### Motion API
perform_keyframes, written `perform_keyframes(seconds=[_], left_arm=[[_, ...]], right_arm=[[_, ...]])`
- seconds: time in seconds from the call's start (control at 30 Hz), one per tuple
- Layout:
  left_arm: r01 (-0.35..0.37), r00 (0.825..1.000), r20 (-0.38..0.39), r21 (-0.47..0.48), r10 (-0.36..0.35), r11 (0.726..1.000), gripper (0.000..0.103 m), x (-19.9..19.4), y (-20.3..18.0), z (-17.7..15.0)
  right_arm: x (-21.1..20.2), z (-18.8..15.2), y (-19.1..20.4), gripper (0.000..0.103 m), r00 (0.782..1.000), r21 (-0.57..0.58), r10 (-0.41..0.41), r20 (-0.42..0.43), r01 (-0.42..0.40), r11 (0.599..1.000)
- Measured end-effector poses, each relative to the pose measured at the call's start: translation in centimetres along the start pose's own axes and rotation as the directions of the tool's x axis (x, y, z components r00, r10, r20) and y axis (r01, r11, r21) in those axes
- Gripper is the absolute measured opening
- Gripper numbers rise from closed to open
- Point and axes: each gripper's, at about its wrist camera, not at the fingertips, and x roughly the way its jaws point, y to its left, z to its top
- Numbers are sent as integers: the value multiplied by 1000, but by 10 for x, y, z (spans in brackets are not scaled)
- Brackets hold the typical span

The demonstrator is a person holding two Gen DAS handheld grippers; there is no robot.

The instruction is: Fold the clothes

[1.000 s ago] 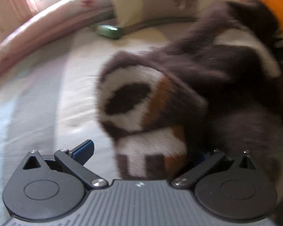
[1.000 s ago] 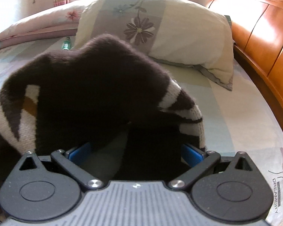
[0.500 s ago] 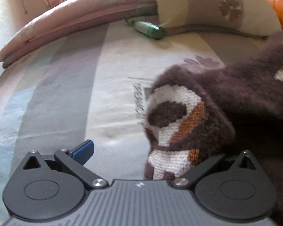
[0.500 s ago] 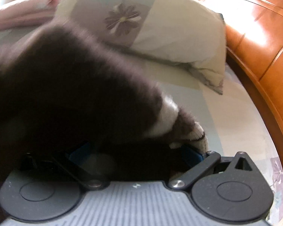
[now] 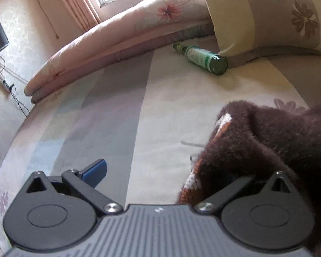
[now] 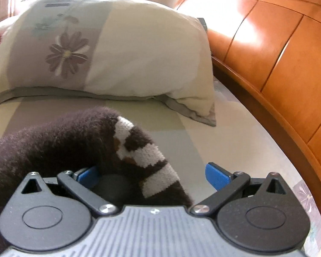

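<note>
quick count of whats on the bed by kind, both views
sweater: 1
pillow: 1
folded quilt: 1
green bottle: 1
total: 4

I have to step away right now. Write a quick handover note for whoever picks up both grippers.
Left gripper: open, sweater draped over its right finger, not pinched.
Right gripper: open, the sweater's striped part lying loose between the fingers.
Sweater sits bunched on the bed sheet; a green bottle lies near the pillow.
Done: no neat fold visible.
Left: regrip, spread flat, fold.
</note>
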Motion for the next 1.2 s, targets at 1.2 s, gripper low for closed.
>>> perform_keyframes(seconds=[1.2], left_arm=[[210, 978, -1, 91, -211, 973, 102, -169, 6, -131]], right_arm=[[-214, -194, 43, 103, 834, -18, 488, -258, -509, 861]])
